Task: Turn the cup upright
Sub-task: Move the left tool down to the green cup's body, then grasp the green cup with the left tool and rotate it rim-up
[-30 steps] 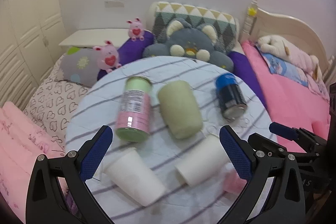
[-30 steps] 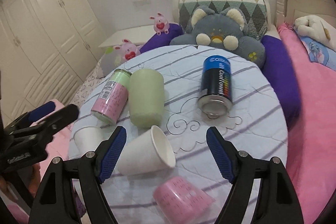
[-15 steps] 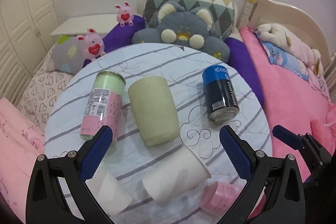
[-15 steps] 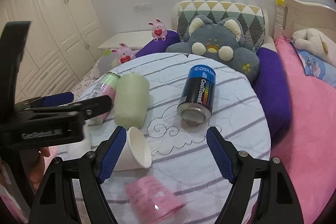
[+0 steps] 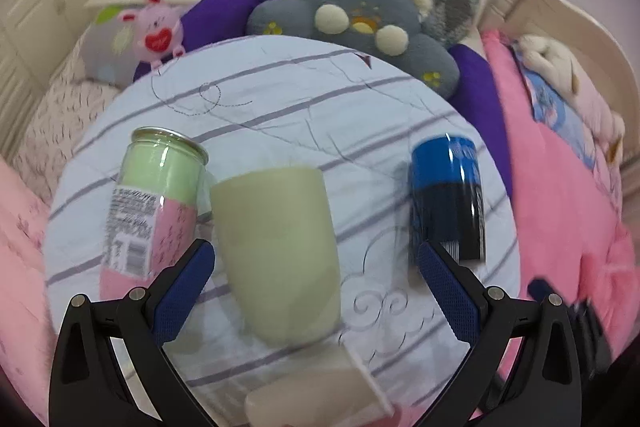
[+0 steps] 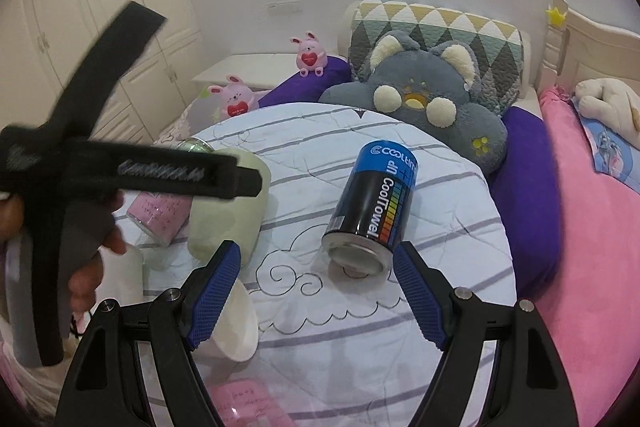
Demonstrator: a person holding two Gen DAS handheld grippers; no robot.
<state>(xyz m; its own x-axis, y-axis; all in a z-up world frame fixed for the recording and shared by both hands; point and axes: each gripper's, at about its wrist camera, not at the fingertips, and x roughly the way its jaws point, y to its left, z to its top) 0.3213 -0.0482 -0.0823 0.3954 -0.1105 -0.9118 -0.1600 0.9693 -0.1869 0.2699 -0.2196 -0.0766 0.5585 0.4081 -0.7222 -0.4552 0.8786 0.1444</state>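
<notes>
Cup target, pale green cup (image 5: 280, 255), lies on its side on the round striped quilt table (image 5: 288, 99), base pointing away from me in the left wrist view, its mouth end toward the camera. My left gripper (image 5: 316, 287) has jaws spread wide, nothing between the pads; the green cup sits in the gap, left blue pad (image 5: 182, 291) just beside its wall, can't tell if touching. Frame is motion-blurred.

Green-and-pink can (image 5: 154, 203) lies just left of the green cup, close alongside. Blue-black can (image 5: 448, 199) lies on its side to the right, well apart from the cup, just above my right-hand pad. White paper cup (image 5: 320, 387) lies on its side at the bottom edge, near the table rim.

My right gripper (image 6: 316, 295) also has jaws wide, holding nothing; the blue-black can (image 6: 374, 211) sits in the gap, open end facing the camera. White paper cup (image 6: 236, 323) lies right behind my left pad there. Pink cup (image 6: 248, 403) on its side at the bottom. Left gripper body crosses that view at left, blurred, hiding part of the green cup (image 6: 228, 211).

Grey plush cushion (image 6: 420, 107) sits beyond the table.
</notes>
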